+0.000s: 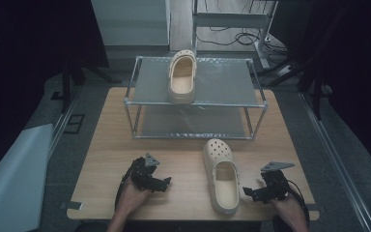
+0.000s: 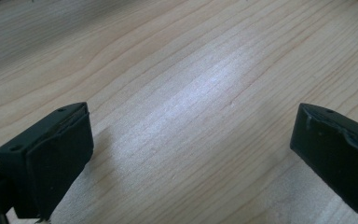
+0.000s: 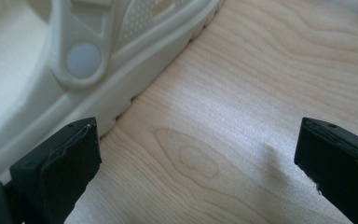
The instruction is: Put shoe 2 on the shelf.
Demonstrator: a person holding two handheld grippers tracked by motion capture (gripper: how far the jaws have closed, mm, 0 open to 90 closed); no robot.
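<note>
No text, label, brand, number or sign can be read anywhere in these pictures. The cream clog (image 1: 221, 175) in front of the metal rack (image 1: 195, 103) shows a plain round rivet with no legible mark on it, and the clog on top of the rack (image 1: 182, 77) bears no readable lettering either.

a wooden table (image 1: 111, 145) carries a metal rack (image 1: 251, 104) and one cream clog (image 1: 221, 176).
</note>
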